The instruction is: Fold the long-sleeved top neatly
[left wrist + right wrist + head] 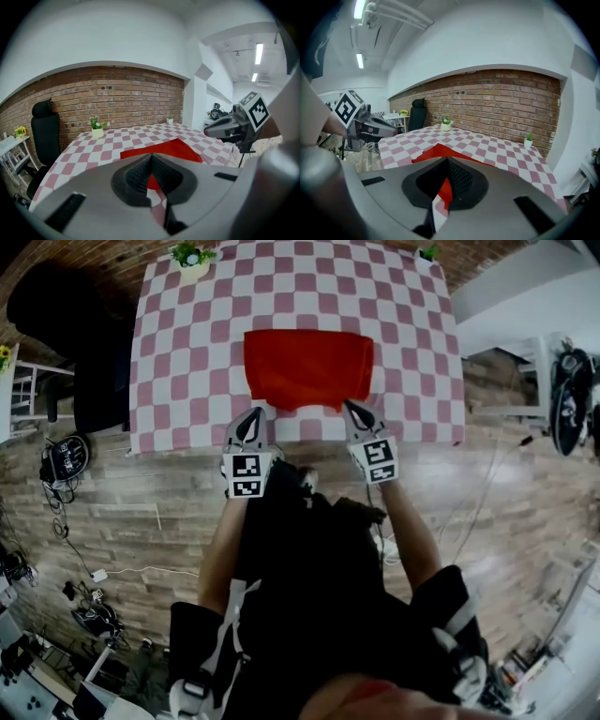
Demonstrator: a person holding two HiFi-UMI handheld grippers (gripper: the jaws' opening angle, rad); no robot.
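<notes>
In the head view, a red long-sleeved top (pixel 307 367) of soft, matte cloth is seen folded into a broad rectangle. It lies on the counter (pixel 187 352), which is covered with a pink-and-white checked cloth, midway across and toward the near edge. Its near left corner is pinched by the left claw (pixel 257 412) and its near right corner by the right claw (pixel 352 408). Both grey claws are pressed together on the fabric. At the far left corner a small pale pot (pixel 193 268) is set, filled with a leafy green plant; a smaller pot (pixel 428 254) with a green sprig stands at the far right corner. A black padded chair (pixel 66 320) is placed left of the counter on a wood-plank floor (pixel 141 521).

In the left gripper view, the left claw (pixel 151 161) is shown with its ridged black pads (pixel 136 176) closed to a line, a sliver of red cloth caught between them. The top (pixel 168 149) is spread beyond, before a rough brick wall (pixel 117 98).

In the right gripper view, the right claw (pixel 446 165) is likewise clamped on a red strip, and both potted plants are seen on the far side.
</notes>
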